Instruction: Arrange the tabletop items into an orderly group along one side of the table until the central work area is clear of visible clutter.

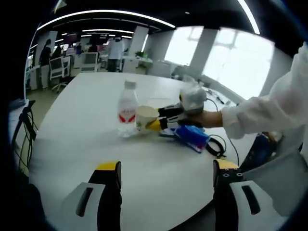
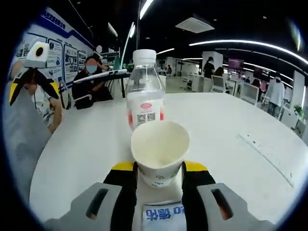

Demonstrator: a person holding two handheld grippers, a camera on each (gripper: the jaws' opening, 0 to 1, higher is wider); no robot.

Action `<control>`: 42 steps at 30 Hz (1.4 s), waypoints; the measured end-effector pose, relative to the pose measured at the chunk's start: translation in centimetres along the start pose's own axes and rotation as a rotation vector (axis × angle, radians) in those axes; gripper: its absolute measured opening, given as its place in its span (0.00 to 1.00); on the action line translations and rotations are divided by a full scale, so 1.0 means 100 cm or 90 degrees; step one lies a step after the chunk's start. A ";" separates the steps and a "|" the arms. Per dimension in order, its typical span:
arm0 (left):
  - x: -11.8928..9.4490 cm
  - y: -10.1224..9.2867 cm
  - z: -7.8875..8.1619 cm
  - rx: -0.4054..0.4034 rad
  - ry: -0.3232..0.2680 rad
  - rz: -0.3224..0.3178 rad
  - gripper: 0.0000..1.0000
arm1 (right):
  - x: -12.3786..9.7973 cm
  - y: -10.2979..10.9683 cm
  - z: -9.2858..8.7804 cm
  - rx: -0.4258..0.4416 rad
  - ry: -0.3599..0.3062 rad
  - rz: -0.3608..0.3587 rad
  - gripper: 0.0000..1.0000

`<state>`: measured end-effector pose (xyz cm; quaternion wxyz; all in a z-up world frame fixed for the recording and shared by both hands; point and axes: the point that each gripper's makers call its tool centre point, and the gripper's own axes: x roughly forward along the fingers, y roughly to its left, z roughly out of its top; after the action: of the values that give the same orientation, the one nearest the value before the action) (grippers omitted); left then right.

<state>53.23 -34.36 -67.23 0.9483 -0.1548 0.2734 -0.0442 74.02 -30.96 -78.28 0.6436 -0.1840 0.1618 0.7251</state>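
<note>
In the right gripper view my right gripper [image 2: 159,167] holds a white paper cup [image 2: 160,149] between its yellow-tipped jaws, which press on the cup's lower sides. Just behind the cup stands a clear bottle [image 2: 144,91] with a white cap and red label. A blue and white packet [image 2: 163,214] lies under the jaws. The left gripper view has the same bottle [image 1: 127,107], cup [image 1: 145,117] and right gripper [image 1: 159,119] mid-table, with the blue packet [image 1: 192,136] beside them. My left gripper [image 1: 167,166] hovers open over bare table near the front edge, holding nothing.
A crumpled white bag [image 1: 193,96] and a black cable [image 1: 216,145] lie near the packet. A white power strip [image 2: 267,151] runs along the table's right side. The white table [image 1: 96,139] is bare at left. Office chairs, desks and people fill the background.
</note>
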 end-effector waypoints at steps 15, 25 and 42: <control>0.001 -0.002 -0.003 0.003 0.008 -0.003 0.77 | -0.003 0.003 -0.008 0.034 0.024 -0.010 0.31; 0.001 -0.001 -0.003 0.005 0.007 0.002 0.77 | -0.019 0.002 0.006 0.073 -0.007 -0.033 0.48; 0.003 -0.001 -0.006 -0.010 0.042 0.014 0.94 | -0.079 0.014 -0.002 0.186 0.007 -0.070 0.81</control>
<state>53.16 -34.64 -67.82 0.9379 -0.1578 0.3067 -0.0363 73.51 -38.17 -74.70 0.7012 -0.1011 0.2590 0.6565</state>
